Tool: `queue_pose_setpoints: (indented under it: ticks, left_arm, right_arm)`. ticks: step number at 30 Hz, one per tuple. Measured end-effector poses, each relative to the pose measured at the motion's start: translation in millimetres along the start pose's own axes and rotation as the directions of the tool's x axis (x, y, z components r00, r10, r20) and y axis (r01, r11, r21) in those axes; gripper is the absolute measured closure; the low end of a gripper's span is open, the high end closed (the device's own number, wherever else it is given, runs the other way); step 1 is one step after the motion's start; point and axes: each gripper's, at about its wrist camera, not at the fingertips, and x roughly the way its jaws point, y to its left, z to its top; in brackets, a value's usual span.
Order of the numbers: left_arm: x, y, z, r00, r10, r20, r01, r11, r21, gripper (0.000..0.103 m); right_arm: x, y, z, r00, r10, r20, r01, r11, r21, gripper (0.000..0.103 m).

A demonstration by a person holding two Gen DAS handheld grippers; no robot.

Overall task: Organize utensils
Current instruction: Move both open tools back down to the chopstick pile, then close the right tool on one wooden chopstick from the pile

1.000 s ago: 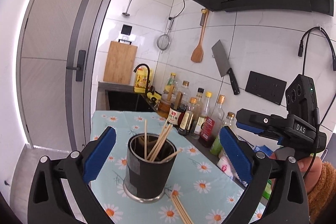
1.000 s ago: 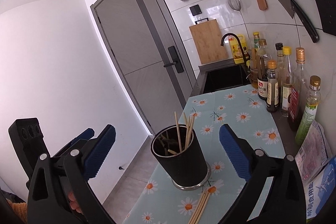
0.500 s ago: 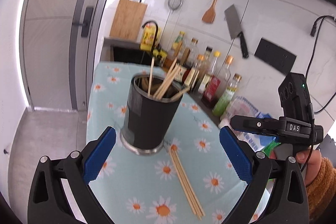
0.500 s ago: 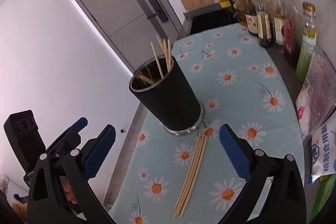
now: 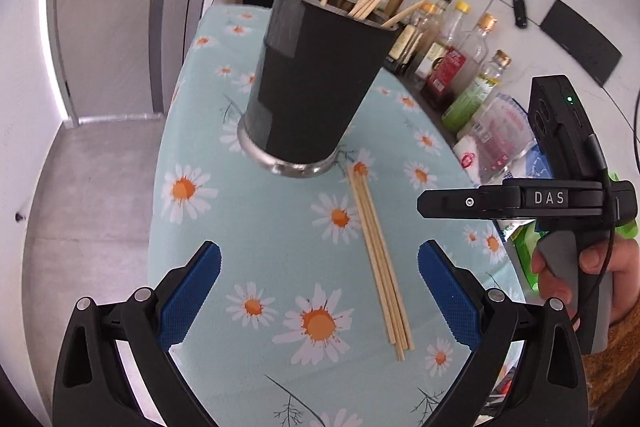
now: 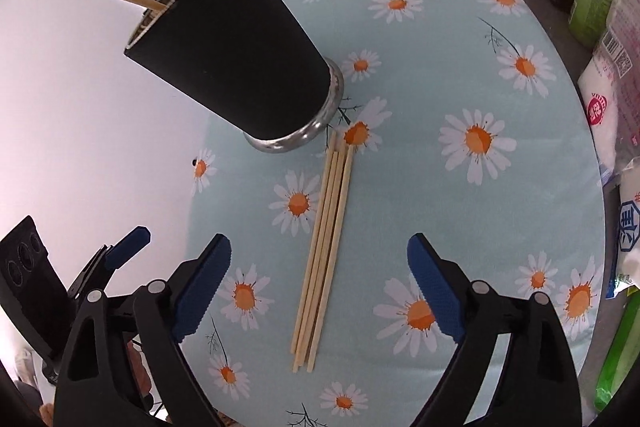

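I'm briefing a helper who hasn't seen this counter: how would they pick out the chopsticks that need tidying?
On the daisy-print cloth stands a black cup with a silver base. Just in front of it lie the loose chopsticks, flat in a bundle, unlike those standing inside the cup.

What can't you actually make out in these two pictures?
- Inside of the black cup: hidden by its own wall in both views, so the chopsticks standing in it can't be counted.
- Bottle labels: too small and blurred in the left view, cut off by the top edge in the right.
- Loose chopsticks on the tablecloth: overlapping, exact count unclear.
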Motion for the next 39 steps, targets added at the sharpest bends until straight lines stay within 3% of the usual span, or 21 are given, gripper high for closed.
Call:
queue_pose_setpoints:
  ticks: [4, 11, 16, 20, 33, 39]
  left_arm:
    - [8, 8, 1, 0.999, -0.005, -0.039, 0.003, 0.999, -0.046, 0.007]
    - [23, 5, 1, 0.994, 0.003, -0.107, -0.008, 0.999, -0.047, 0.007]
    - [33, 6, -1, 0.989, 0.003, -0.145, -0.010, 0.999, -0.050, 0.007]
    - [38, 8, -1, 0.986, 0.004, -0.167, -0.013, 0.998, -0.059, 0.007]
    - [37, 10, 3, 0.988, -0.015, -0.155, 0.003, 0.997, -0.081, 0.007]
    - [36, 16, 4, 0.989, -0.014, -0.147, 0.000, 0.996, -0.093, 0.007]
  right_arm:
    - [14, -6, 5, 0.999, 0.000, -0.051, 0.002, 0.999, 0.040, 0.029]
    - [37, -15, 17, 0.989, -0.047, -0.143, 0.060, 0.995, 0.086, 0.073]
    - [46, -10, 22, 0.982, -0.078, -0.171, 0.090, 0.994, 0.062, 0.079]
    - [50, -8, 24, 0.978, -0.106, -0.178, 0.118, 0.991, 0.060, 0.093]
    - [66, 12, 25, 0.958, -0.185, -0.217, 0.197, 0.980, 0.033, 0.093]
    - [82, 35, 29, 0.919, -0.305, -0.249, 0.306, 0.951, -0.034, 0.096]
